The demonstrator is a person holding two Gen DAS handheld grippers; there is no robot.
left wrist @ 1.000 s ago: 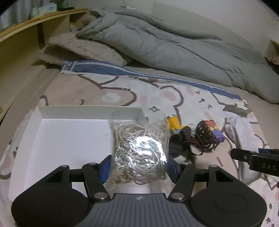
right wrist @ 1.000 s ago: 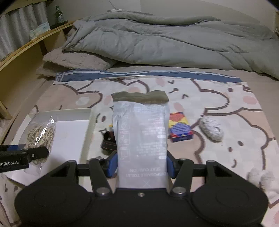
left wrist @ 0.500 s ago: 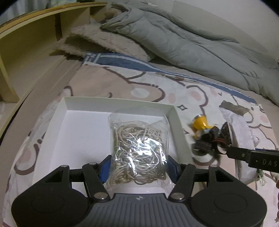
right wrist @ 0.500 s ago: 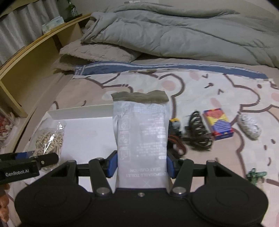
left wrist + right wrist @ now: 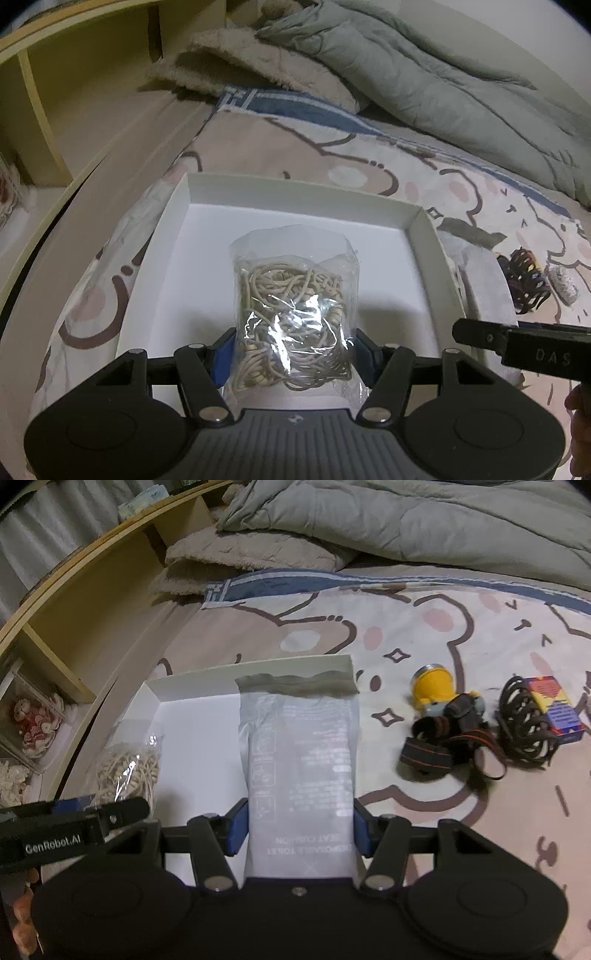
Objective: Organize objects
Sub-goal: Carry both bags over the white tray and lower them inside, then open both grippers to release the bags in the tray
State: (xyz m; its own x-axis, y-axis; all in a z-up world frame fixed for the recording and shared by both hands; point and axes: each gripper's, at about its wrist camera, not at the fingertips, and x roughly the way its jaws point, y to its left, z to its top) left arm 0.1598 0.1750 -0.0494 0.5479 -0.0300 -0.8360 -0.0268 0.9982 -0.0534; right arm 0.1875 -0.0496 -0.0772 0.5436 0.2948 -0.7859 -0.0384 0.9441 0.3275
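Left gripper (image 5: 295, 354) clamps a clear bag of rubber bands (image 5: 293, 314) between its blue pads, above the floor of the white tray (image 5: 303, 192). Right gripper (image 5: 299, 830) clamps a grey seat-cover packet (image 5: 301, 775) above the tray's right part. Right of the tray, on the bedsheet (image 5: 424, 635): yellow headlamp (image 5: 434, 692), black cord bundle (image 5: 524, 720), colourful box (image 5: 556, 709).

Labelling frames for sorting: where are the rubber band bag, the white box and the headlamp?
rubber band bag (image 5: 293, 314): left wrist view, bag's middle.
white box (image 5: 295, 192): left wrist view, far wall.
headlamp (image 5: 434, 686): right wrist view, yellow housing.
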